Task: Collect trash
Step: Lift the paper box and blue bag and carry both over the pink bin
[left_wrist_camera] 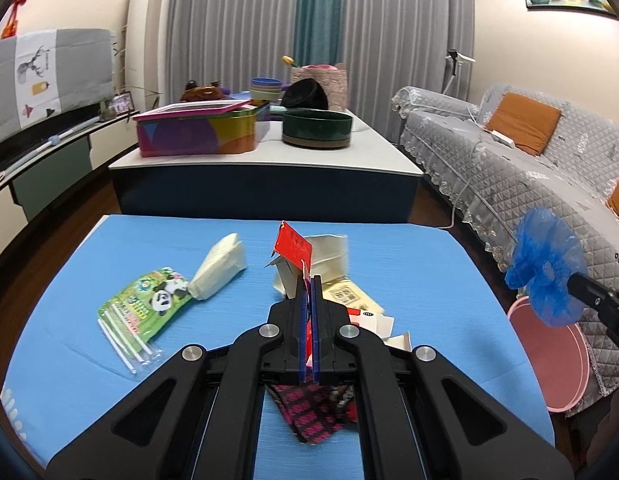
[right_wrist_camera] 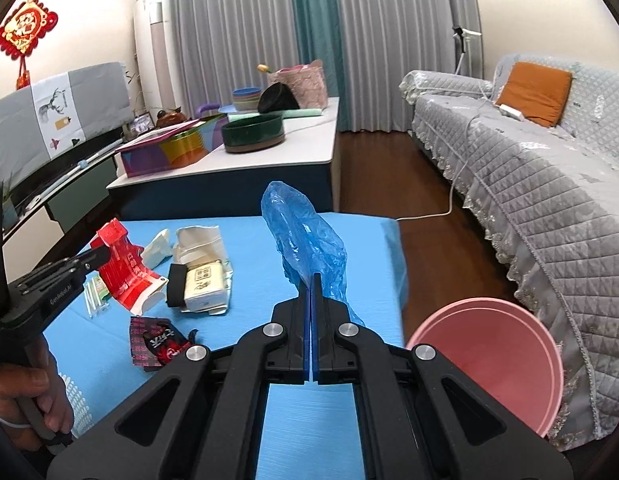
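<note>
My left gripper is shut on a red paper carton and holds it above the blue table; the carton also shows in the right wrist view. My right gripper is shut on a crumpled blue plastic bag, held above the table's right side; the bag shows in the left wrist view. A pink bin stands on the floor right of the table. On the table lie a green panda packet, a white tissue wad, a cream box and a dark pink wrapper.
A low white table with a colourful tin and a dark round tin stands beyond the blue table. A grey quilted sofa runs along the right. A TV cabinet is at the left.
</note>
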The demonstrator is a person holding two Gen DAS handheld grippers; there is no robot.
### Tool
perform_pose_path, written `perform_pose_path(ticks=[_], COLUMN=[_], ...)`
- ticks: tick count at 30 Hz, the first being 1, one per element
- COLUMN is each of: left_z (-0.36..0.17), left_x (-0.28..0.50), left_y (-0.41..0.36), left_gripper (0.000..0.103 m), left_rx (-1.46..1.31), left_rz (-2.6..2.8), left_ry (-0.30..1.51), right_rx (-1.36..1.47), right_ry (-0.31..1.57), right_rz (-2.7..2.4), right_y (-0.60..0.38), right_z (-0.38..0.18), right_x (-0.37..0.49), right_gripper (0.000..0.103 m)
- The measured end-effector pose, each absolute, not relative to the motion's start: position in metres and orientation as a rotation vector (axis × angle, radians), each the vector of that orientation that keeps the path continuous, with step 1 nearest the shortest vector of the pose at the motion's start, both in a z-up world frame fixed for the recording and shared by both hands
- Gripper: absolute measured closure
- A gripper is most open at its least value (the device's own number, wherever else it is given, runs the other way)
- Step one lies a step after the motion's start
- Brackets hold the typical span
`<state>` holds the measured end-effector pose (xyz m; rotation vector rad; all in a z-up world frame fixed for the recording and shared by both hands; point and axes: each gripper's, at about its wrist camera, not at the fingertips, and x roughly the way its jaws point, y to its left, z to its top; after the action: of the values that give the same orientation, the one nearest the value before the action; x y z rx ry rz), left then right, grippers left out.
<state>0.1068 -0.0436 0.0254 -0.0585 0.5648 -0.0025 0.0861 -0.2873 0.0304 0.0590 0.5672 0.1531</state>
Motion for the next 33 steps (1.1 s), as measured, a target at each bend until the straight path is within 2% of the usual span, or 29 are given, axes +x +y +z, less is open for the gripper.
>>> perform_pose_path(ticks=[33], left_z=[0.039], left_x=[0.123], left_y=[-0.18], left_gripper=[0.102], left_rx=[-0.004], left_rz=[-0.257], left_ry=[0.599], right_rx=[0.197], right_ry=[0.496], right_rz=[-0.064], right_y=[-0.421], right_z=[0.048], right_x=[0.056], right_gripper=[0.103])
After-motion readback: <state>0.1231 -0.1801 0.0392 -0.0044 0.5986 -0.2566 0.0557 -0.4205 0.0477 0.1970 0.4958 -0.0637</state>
